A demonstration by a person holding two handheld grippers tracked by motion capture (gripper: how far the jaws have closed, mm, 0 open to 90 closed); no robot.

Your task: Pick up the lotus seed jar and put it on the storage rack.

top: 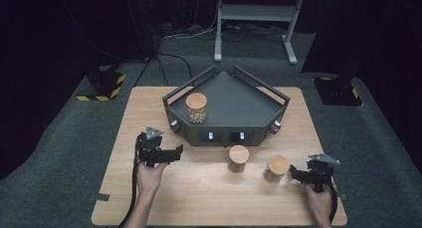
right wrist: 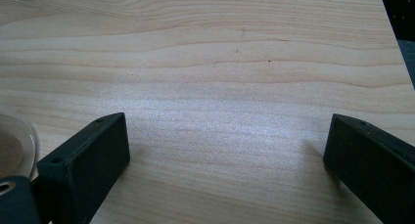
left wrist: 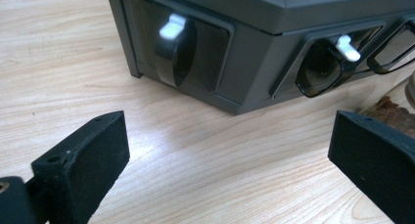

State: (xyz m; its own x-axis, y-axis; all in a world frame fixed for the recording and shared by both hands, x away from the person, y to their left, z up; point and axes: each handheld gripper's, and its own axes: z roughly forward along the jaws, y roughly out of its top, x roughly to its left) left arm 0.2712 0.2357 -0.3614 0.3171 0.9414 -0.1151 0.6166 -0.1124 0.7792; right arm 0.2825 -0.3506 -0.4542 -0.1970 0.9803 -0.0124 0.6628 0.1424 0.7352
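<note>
Jars with round cork lids, upright cylinders of clear glass, stand around the dark angular tray on the pale wood-grain desk: one jar inside the tray, one just before its front, one farther right. The left gripper, held level left of the tray's front, has its jaws wide and empty. The right gripper, just right of the rightmost jar, points toward it, jaws likewise wide.

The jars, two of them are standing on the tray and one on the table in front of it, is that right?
Reversed. The high view shows one jar on the tray, and two jars on the table in front of it.
</note>
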